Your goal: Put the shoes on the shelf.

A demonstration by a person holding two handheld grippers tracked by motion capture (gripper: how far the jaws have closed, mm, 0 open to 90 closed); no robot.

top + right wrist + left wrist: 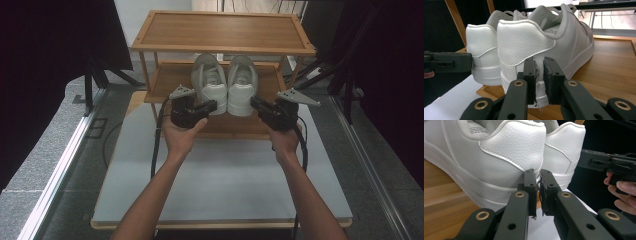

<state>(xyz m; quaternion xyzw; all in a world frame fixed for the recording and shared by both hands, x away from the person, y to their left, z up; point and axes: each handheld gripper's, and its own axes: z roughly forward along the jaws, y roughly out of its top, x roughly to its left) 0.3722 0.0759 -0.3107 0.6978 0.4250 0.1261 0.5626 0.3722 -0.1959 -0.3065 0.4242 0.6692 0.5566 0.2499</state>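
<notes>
Gripper jaws on our left gripper (212,105) and right gripper (254,103) stand nearly closed, holding nothing, just behind the white shoes (226,82) placed on the rack's lower shelf (172,80); we judge only withdrawing remains.

Pair of white pebbled-leather sneakers (226,82), matt grain, smooth rubbery soles. Brown slatted wooden shoe rack (225,32), satin finish. Pale grey tabletop (225,185), smooth matt. Black matt plastic gripper fingers (530,192), brass-look rivets.
</notes>
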